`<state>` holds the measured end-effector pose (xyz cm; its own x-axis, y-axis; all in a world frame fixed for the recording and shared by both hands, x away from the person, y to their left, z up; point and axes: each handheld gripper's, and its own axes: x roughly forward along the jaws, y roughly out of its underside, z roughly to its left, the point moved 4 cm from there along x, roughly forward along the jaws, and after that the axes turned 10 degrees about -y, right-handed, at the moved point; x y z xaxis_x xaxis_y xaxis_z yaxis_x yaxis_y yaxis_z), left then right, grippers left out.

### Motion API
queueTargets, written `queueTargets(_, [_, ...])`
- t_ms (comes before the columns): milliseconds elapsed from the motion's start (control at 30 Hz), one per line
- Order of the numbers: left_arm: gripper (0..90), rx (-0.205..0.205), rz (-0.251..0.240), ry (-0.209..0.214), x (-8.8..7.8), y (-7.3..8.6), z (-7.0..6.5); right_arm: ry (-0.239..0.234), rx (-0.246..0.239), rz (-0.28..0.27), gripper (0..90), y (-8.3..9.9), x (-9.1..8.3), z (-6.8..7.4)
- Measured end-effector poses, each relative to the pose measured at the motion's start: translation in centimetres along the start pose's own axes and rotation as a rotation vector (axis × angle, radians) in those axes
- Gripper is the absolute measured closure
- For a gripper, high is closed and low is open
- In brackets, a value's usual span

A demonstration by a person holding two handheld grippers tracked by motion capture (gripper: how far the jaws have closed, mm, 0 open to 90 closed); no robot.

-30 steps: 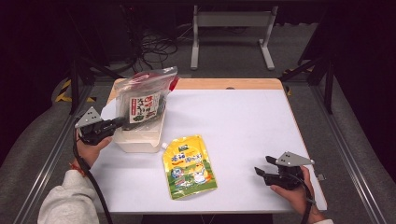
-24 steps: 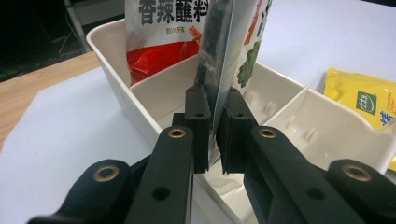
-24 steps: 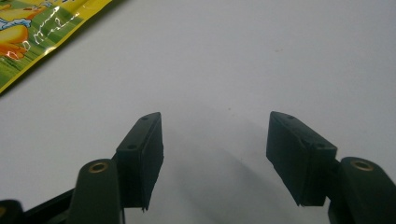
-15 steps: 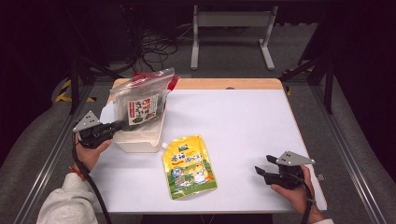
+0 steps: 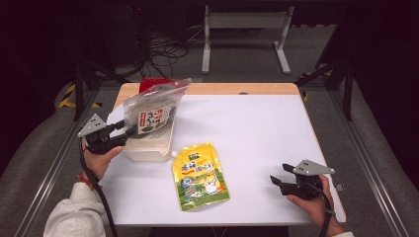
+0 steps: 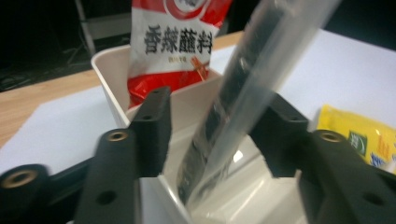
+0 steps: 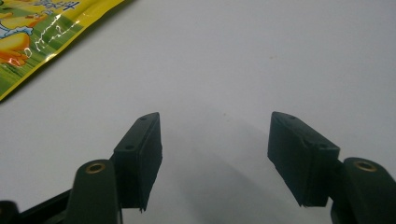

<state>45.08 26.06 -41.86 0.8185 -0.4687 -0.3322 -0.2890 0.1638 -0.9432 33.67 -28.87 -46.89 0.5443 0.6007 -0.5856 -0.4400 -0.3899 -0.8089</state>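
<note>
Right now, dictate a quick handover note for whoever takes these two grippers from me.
Left gripper: jaws have just been opening; the clear seaweed packet stands between them, pads apparently off it.
Right gripper: open, holding nothing, low over the white tabletop at its right.
Done: the seaweed packet leans in the white bin, beside a red sauce packet already standing there.
Left: the yellow spouted pouch lies flat on the table in front of the bin; it probably goes in next. Back the left gripper away first.
</note>
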Motion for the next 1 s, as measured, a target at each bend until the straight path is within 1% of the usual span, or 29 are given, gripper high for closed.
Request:
queueTargets(33, [45.0,0.001,0.0,-0.001,0.0,-0.1,-0.1,0.002,0.001,0.0,34.4,0.0,0.0,0.0])
queueTargets(67, [46.0,0.008,-0.005,0.007,0.1,-0.2,-0.3,0.002,0.002,-0.002,34.3,0.0,0.0,0.0])
queueTargets(100, [48.0,0.008,-0.005,0.007,0.1,-0.2,-0.3,0.002,0.003,-0.002,34.3,0.0,-0.1,0.0])
queueTargets(133, [48.0,0.017,-0.014,0.007,0.2,-0.3,-0.6,0.002,0.003,-0.002,34.3,0.0,-0.1,0.0])
queueTargets(167, [50.7,0.027,-0.021,0.018,0.3,-0.5,-0.8,0.004,0.003,-0.002,34.2,0.0,-0.1,-0.1])
queueTargets(233, [54.3,0.028,-0.043,0.009,0.4,-0.7,-1.0,0.002,0.003,-0.002,34.1,0.0,0.0,-0.1])
queueTargets(267, [58.5,0.033,-0.049,0.016,0.4,-0.8,-1.1,0.001,0.003,-0.002,34.1,0.0,0.0,-0.1])
queueTargets(300, [66.0,0.047,-0.047,0.005,0.4,-0.8,-1.1,0.002,0.004,-0.001,34.0,0.0,0.0,-0.1])
queueTargets(333, [69.2,0.056,-0.042,0.003,0.4,-0.8,-1.1,0.002,0.003,0.0,34.0,0.0,0.0,-0.1])
queueTargets(367, [71.8,0.057,-0.04,0.001,0.5,-0.8,-1.1,0.001,0.003,0.0,34.0,0.0,0.0,0.0])
queueTargets(467, [76.0,0.062,-0.039,0.013,0.5,-0.6,-0.9,-0.004,0.004,-0.001,34.1,-0.1,0.1,0.0])
queueTargets(500, [76.5,0.069,-0.038,0.015,0.5,-0.5,-0.8,-0.006,0.002,0.0,34.0,-0.1,0.2,0.0])
queueTargets(567, [77.7,0.067,-0.039,0.015,0.5,-0.5,-0.7,-0.005,-0.001,0.003,34.0,-0.1,0.2,0.1])
queueTargets(600, [77.7,0.061,-0.045,0.026,0.5,-0.3,-0.7,-0.006,-0.002,0.002,34.0,-0.1,0.3,0.1])
queueTargets(633, [77.9,0.064,-0.044,0.021,0.4,-0.2,-0.6,-0.009,-0.006,0.003,34.0,-0.1,0.3,0.2])
queueTargets(667, [78.1,0.057,-0.052,0.022,0.5,0.0,-0.4,-0.008,-0.007,0.003,34.0,-0.2,0.3,0.2])
queueTargets(700, [78.3,0.045,-0.056,0.033,0.5,0.1,-0.4,-0.01,-0.007,0.003,34.1,-0.2,0.3,0.2])
queueTargets(800, [78.6,0.047,-0.063,0.033,0.5,0.2,-0.3,-0.007,-0.006,0.001,34.0,-0.1,0.2,0.1])
queueTargets(1000, [78.5,0.038,-0.065,0.036,0.4,0.4,-0.2,-0.007,-0.006,0.002,34.0,-0.1,0.2,0.2])
